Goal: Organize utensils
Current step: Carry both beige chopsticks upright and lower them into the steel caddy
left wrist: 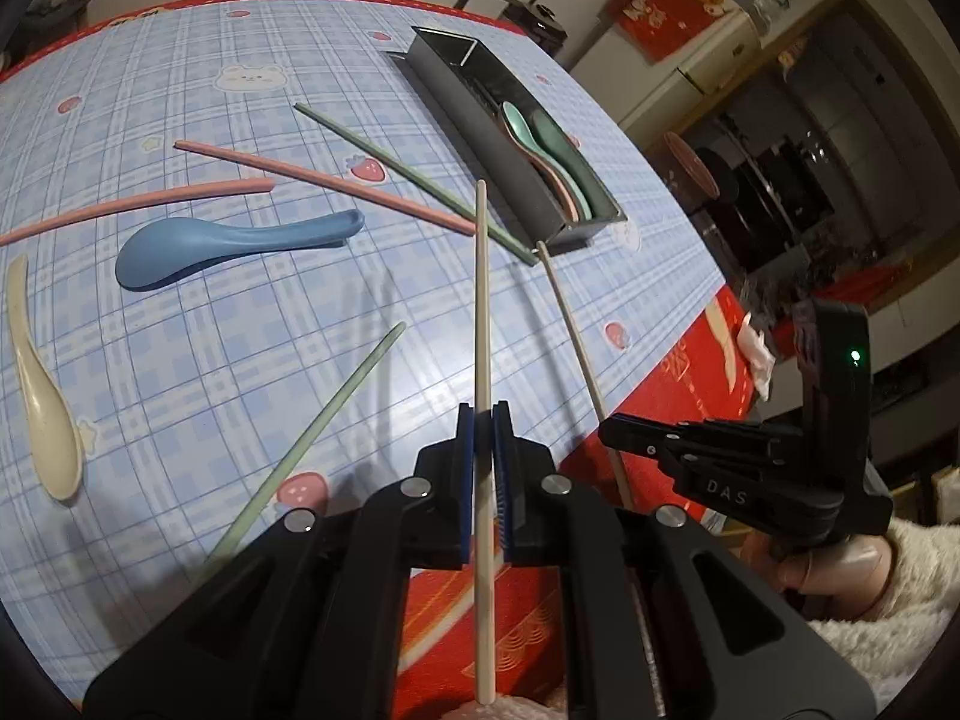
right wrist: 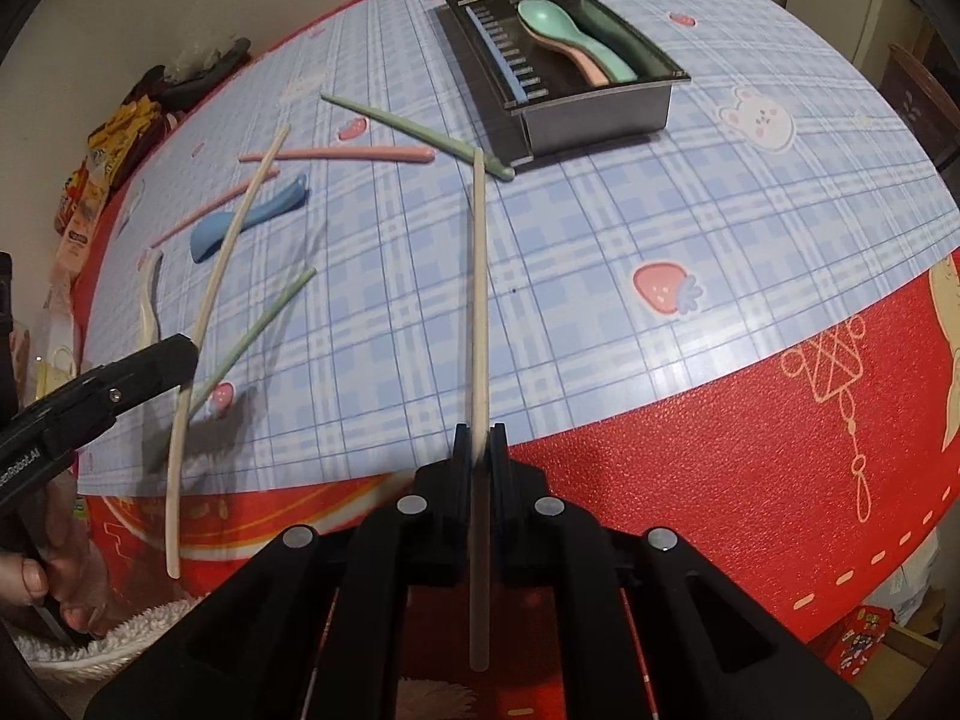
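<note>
The left gripper (left wrist: 483,420) clamps one slim cream chopstick (left wrist: 482,300) above the blue plaid tablecloth (left wrist: 240,336). The right gripper (right wrist: 480,438) pinches its twin (right wrist: 479,300) (both point toward the dark metal utensil tray (right wrist: 600,114), well apart).

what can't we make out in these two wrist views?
- Left wrist: tray floor is hidden by its near wall; spoons in tray show only partly.
- Right wrist: cream spoon is edge-on, partly behind the left gripper.
- Both: held cream chopsticks rear ends run behind the gripper bodies.
- Right wrist: blue strip in tray, too small to identify.
</note>
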A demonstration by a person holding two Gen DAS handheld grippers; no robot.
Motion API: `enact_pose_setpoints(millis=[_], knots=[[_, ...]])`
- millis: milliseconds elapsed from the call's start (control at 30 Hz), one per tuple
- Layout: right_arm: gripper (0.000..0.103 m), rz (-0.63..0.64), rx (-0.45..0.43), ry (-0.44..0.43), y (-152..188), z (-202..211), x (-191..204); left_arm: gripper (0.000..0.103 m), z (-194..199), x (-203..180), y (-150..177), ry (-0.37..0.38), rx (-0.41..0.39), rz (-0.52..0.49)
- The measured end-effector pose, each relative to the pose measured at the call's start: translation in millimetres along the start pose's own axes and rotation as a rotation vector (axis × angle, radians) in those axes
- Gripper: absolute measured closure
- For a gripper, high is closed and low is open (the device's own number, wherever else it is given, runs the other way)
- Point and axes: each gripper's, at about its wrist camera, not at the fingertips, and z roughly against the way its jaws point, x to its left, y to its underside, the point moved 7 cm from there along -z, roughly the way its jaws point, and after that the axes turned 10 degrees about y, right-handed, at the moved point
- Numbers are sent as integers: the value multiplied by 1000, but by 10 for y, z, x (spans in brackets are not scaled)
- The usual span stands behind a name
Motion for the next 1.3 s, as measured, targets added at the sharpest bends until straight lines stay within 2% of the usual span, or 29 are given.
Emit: enact_pose_setpoints(millis=[267, 500, 700, 967, 1167, 1300], knots=[[97, 6, -67, -17, -201, 225, -137, 93, 1, -61, -119, 32, -41, 73], [97, 13, -104, -31, -554, 357, -348, 93, -64, -207, -347, 44, -94, 116], [97, 36, -125, -44, -914, 423, -531, 93, -229, -356, -665, 54, -136, 154], [97, 68, -140, -88, -1552, 366, -702, 93, -537, -502, -1136, 58, -191, 216], [97, 114, -147, -120, -2030, 276, -736, 93, -812, -458, -1503, 32, -245, 285], [97, 151, -135, -136, -2224, 159, -697, 93, -982, -352, -1714, 6, -288, 340]])
